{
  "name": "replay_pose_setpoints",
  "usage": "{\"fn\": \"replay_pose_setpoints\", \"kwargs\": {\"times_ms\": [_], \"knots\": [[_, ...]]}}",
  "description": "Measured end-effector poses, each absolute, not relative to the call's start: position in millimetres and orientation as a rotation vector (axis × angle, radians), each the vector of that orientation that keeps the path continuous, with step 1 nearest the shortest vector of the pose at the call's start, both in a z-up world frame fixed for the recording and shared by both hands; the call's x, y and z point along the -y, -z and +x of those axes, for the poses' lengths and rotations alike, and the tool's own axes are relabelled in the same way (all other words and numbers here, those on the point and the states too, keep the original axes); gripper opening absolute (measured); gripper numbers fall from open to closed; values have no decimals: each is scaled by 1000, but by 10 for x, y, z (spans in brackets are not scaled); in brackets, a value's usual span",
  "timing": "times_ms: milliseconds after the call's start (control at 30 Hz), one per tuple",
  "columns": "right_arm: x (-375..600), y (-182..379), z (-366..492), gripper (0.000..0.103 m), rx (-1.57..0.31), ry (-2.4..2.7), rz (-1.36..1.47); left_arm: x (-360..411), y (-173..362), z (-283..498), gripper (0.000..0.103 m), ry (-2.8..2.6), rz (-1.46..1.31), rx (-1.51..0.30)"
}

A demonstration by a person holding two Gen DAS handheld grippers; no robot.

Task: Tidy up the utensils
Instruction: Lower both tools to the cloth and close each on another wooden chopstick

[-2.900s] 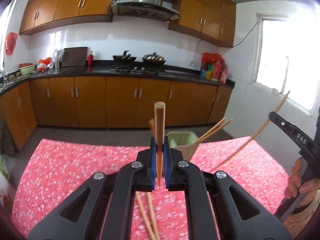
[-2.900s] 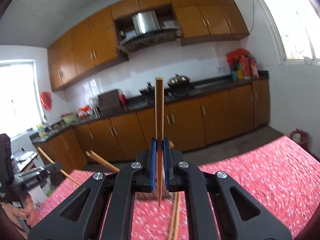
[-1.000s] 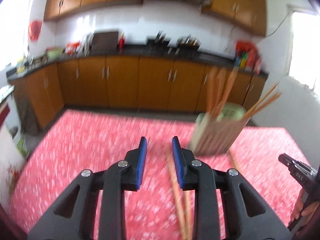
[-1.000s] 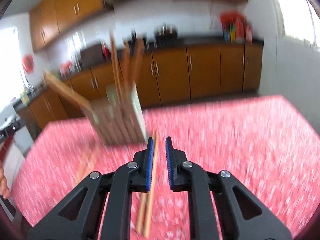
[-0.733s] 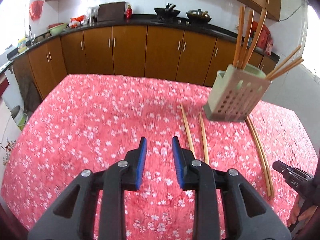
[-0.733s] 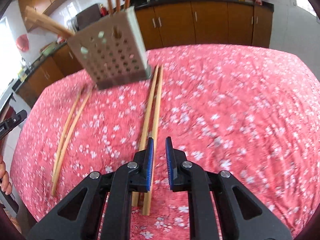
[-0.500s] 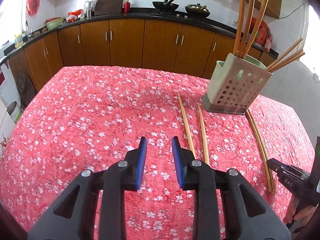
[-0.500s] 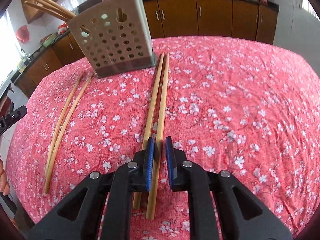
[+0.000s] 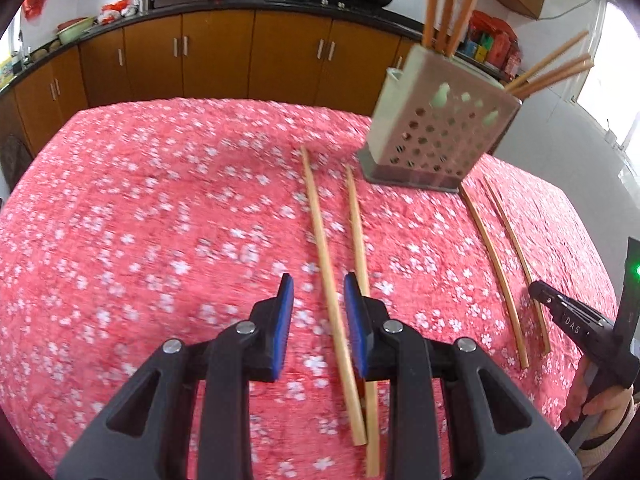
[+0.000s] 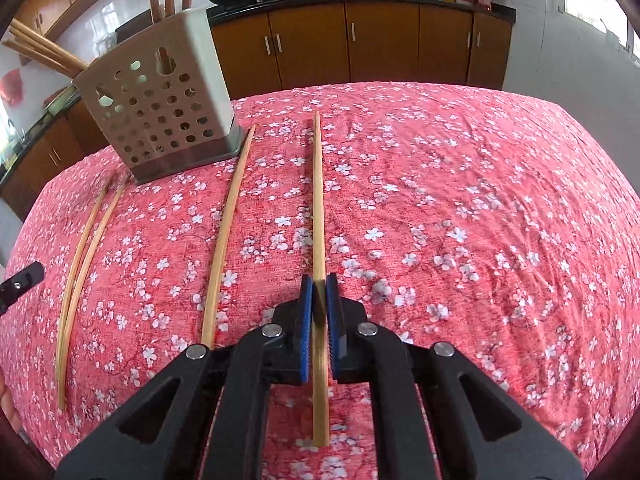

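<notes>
A pale perforated utensil holder [image 9: 438,132] with several chopsticks in it stands on the red floral tablecloth [image 9: 160,216]; it also shows in the right wrist view [image 10: 164,112]. My left gripper [image 9: 318,300] is open, its jaws on either side of a wooden chopstick [image 9: 326,264], with a second chopstick [image 9: 357,232] just right of it. My right gripper [image 10: 319,292] is shut on a chopstick [image 10: 317,192] that lies along the cloth. Its mate [image 10: 228,232] lies to the left.
Two more chopsticks [image 10: 82,256] lie at the far left of the right wrist view. The right gripper's body [image 9: 576,328] shows at the right edge of the left wrist view. Kitchen cabinets [image 9: 224,56] stand beyond the table's far edge.
Both grippers dropped their earlier chopsticks into the holder and came down to the table. The left moved over a lying chopstick; the right closed on another and shifted it right of its mate.
</notes>
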State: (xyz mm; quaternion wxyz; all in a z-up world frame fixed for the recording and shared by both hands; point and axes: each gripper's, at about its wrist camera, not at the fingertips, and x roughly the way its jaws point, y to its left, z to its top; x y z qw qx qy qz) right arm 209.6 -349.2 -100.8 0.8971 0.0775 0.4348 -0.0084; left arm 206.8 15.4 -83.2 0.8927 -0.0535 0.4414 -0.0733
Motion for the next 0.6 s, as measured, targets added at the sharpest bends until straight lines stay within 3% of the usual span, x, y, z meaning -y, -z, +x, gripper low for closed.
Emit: {"fn": "replay_pose_setpoints", "kwargs": {"times_ms": [133, 300, 600], "knots": [[3483, 1010, 2051, 8, -895, 20, 142, -31, 972, 2119, 22, 148, -60, -940], [3412, 1001, 2015, 8, -894, 15, 128, 69, 1095, 2142, 9, 107, 34, -945], [3443, 1017, 2093, 8, -879, 30, 113, -417, 1113, 2305, 10, 10, -28, -928]]}}
